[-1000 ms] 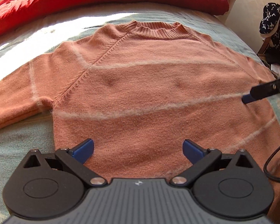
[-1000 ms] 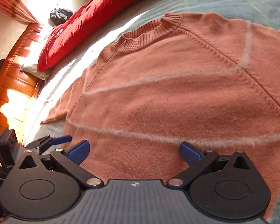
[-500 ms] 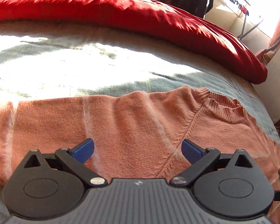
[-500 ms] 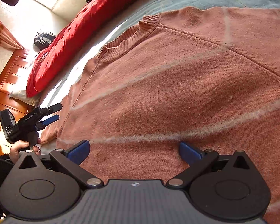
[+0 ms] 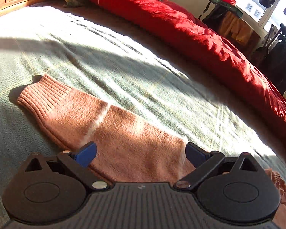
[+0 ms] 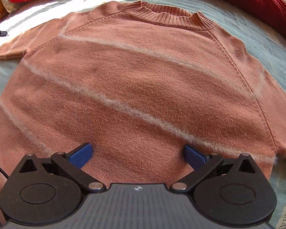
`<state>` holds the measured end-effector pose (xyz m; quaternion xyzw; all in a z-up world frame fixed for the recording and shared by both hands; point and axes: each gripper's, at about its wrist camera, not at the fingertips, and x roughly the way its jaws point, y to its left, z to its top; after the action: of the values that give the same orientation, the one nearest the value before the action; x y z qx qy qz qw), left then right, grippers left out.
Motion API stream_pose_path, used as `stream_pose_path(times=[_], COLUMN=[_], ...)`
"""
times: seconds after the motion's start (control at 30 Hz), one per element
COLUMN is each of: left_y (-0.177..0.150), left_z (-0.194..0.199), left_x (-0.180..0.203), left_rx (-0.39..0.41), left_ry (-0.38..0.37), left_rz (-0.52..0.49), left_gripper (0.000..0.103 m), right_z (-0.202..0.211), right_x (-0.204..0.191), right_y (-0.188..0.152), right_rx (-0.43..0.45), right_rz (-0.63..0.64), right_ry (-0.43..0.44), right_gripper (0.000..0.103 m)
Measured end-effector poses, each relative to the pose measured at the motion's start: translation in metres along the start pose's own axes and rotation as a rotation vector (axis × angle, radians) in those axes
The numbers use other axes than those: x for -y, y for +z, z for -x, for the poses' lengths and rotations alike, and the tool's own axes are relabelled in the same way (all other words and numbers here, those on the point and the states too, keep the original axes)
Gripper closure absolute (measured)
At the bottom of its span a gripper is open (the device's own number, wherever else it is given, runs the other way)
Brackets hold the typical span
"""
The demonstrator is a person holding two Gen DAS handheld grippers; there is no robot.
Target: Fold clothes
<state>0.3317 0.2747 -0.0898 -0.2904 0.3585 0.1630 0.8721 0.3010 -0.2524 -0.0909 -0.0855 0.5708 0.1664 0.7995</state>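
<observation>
Sweater [image 6: 143, 87] lies flat on the bed [image 5: 124, 72]; we spread both grippers' fingers [image 5: 85, 153], left gripper [image 5: 141, 154] over its sleeve [image 5: 97, 126], ready to fold.

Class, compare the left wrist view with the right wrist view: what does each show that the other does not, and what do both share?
Only the left wrist view shows the sweater's ribbed cuff at the end of a flat sleeve, plus a window.

Only the right wrist view shows the ribbed collar and the striped sweater body.

Both show the pink sweater on the green bedcover, the red duvet, and open tongs: left tongs, right tongs.
</observation>
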Motion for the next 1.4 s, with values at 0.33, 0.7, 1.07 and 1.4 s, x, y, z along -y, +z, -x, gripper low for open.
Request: stream_pose_path(times=[0.33,0.7,1.07,1.4], left_y=[0.004,0.057,0.054,0.035], left_z=[-0.034,-0.017,-0.031,-0.005], left_x=[-0.01,-0.099,-0.088,-0.017], left_rx=[-0.079,0.009,-0.041,-0.136], left_ry=[-0.188,-0.032,-0.008,-0.244], left_rz=[0.018,0.101,0.008,-0.071], left_gripper=[0.004,0.004,0.006,0.006], right_z=[0.012,-0.028,-0.041,-0.033], right_x=[-0.062,-0.124,-0.152,-0.152], right_y=[0.046,0.049,0.055,0.036], right_rx=[-0.035,-0.123,-0.171,-0.053], right_rz=[-0.027,-0.003,0.026,0.041], right_ry=[0.171,0.145,-0.009,-0.006], right_gripper=[0.0,0.0,0.0,0.0])
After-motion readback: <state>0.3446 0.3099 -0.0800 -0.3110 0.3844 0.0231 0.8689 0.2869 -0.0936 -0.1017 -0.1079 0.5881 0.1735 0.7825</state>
